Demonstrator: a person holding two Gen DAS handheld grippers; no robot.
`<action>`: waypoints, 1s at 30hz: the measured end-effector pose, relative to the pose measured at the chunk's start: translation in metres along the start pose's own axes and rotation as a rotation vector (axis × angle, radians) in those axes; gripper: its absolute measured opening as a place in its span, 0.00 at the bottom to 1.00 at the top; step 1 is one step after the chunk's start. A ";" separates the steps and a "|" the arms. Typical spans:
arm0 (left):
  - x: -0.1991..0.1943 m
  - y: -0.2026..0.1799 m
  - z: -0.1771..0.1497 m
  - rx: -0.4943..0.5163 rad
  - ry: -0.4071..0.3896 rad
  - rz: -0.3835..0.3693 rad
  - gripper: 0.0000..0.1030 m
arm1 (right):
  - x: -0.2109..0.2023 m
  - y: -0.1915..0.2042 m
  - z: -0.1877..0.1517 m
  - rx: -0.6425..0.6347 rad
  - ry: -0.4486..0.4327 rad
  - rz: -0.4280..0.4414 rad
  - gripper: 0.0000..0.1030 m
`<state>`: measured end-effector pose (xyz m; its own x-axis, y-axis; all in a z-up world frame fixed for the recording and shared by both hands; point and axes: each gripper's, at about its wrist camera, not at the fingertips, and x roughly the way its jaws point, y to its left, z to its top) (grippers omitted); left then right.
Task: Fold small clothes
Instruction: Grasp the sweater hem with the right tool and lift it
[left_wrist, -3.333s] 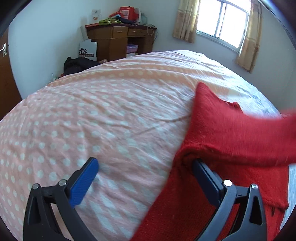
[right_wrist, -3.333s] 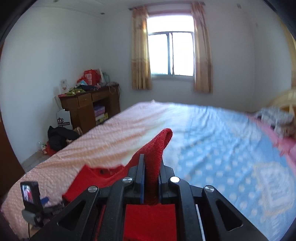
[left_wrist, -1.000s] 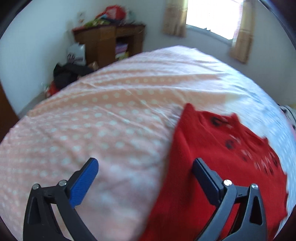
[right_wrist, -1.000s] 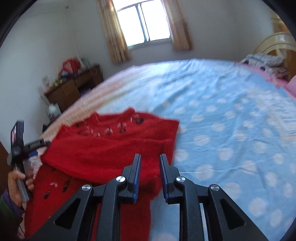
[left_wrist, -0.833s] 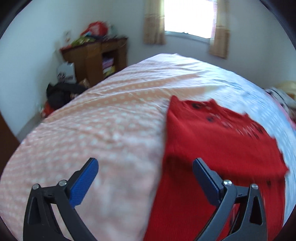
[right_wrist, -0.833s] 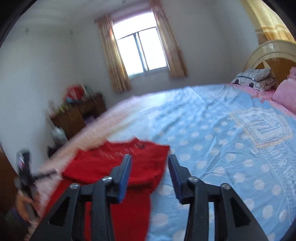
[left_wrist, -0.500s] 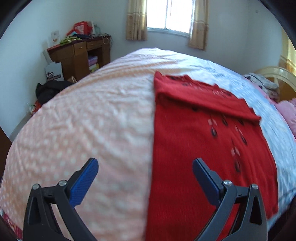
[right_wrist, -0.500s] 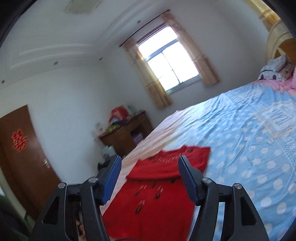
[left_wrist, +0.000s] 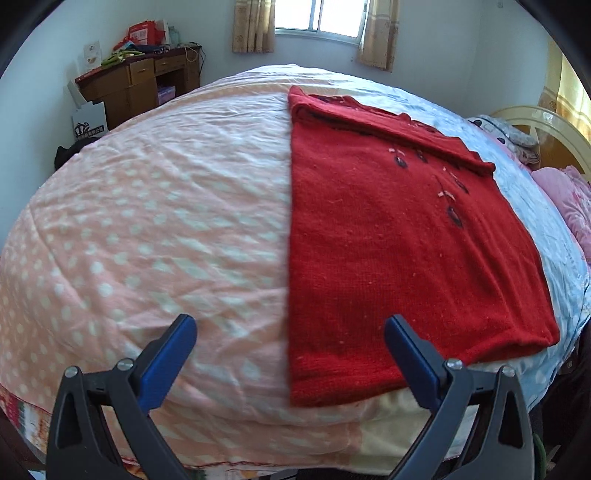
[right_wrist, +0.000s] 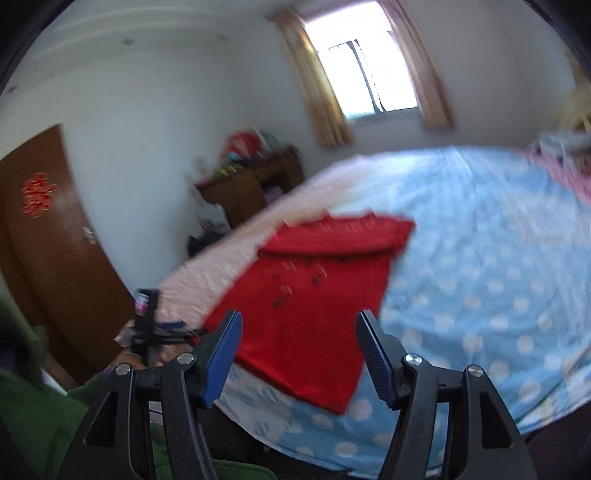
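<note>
— So, from the left wrist view, where does it stand?

— The left gripper (left_wrist: 290, 354) has its fingers wide apart and holds nothing. It hangs over the near edge of the bed (left_wrist: 147, 206), with the red sweater (left_wrist: 388, 240) lying flat ahead of it. The sweater's near hem reaches almost to that near edge, its long left side runs straight up the seam where the pink half of the cover meets the blue. At the far end a band of knit is turned back over the body. A second ago this camera sat low with the knit right at its right finger; now it has pulled back and the whole garment shows.

— And the right wrist view?

— The right gripper (right_wrist: 299, 356) has its fingers spread too, empty. Three seconds ago they were pinched on a red flap; since then it has let go and drawn away toward the near edge. I judge the first fold as done and laid, so the next step would be taking the near hem or a side.

— Anything unclear?

— Plenty. The right view is smeared with motion, so the pattern on the sweater (right_wrist: 317, 295) is only dark flecks. I cannot tell whether sleeves are tucked under the turned-back band. The sweater's near right corner dips over the bed's rounded side, partly behind the left gripper's finger. The person's hands hardly show; only a green sleeve (right_wrist: 44, 417) does.
</note>
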<state>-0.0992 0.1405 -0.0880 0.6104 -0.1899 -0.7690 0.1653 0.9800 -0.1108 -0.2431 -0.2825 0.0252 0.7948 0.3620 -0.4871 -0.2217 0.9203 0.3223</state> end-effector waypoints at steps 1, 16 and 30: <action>0.000 -0.002 0.000 -0.001 -0.004 0.000 0.99 | 0.013 -0.005 -0.005 0.025 0.024 -0.009 0.63; 0.009 -0.022 -0.009 0.117 0.027 0.109 0.99 | 0.120 -0.035 -0.079 0.203 0.278 -0.111 0.63; 0.010 -0.028 -0.007 0.122 0.059 0.120 0.93 | 0.147 -0.020 -0.084 0.133 0.314 -0.145 0.38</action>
<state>-0.1031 0.1115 -0.0976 0.5851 -0.0651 -0.8083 0.1896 0.9801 0.0583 -0.1688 -0.2349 -0.1208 0.5955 0.2759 -0.7545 -0.0273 0.9456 0.3243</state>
